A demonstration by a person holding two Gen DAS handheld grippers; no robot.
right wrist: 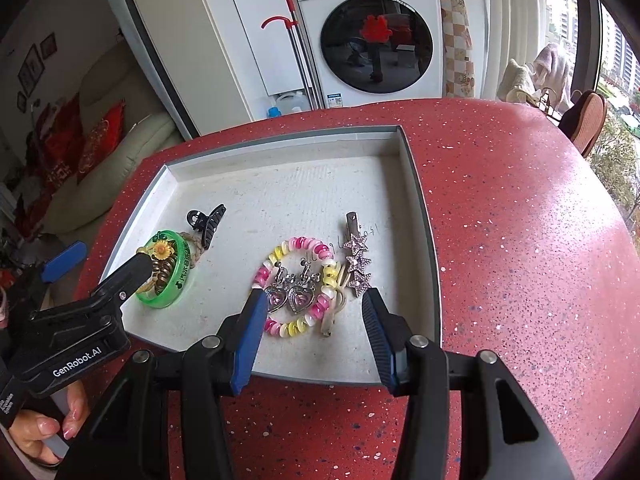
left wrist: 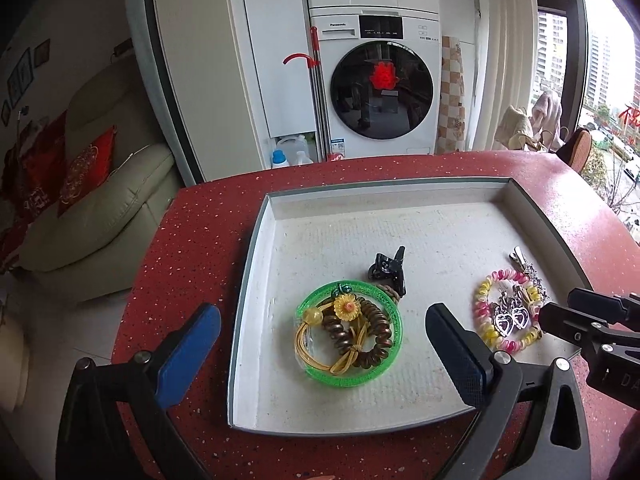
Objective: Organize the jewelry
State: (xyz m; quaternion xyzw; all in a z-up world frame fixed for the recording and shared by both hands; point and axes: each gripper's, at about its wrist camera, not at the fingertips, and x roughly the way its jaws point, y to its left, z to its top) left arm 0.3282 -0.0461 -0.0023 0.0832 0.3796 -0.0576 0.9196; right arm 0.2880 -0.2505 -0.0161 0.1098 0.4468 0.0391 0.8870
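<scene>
Right gripper [right wrist: 312, 320] agape above heart earrings [right wrist: 289, 299], perhaps touching.

Both grippers sit low in the frame, pointing forward and slightly down. The left gripper [left wrist: 322, 340] has its jaws spread wide, one blue-padded finger at lower left of its own view and the other right of centre. From the right wrist view its black body enters from the left edge, and the person's left hand [right wrist: 48, 428] grips the handle at the bottom left corner, fingernails showing. The right gripper [right wrist: 314, 320] is also parted, less widely, its two blue-padded fingers rising from bottom centre, nothing between them.
</scene>
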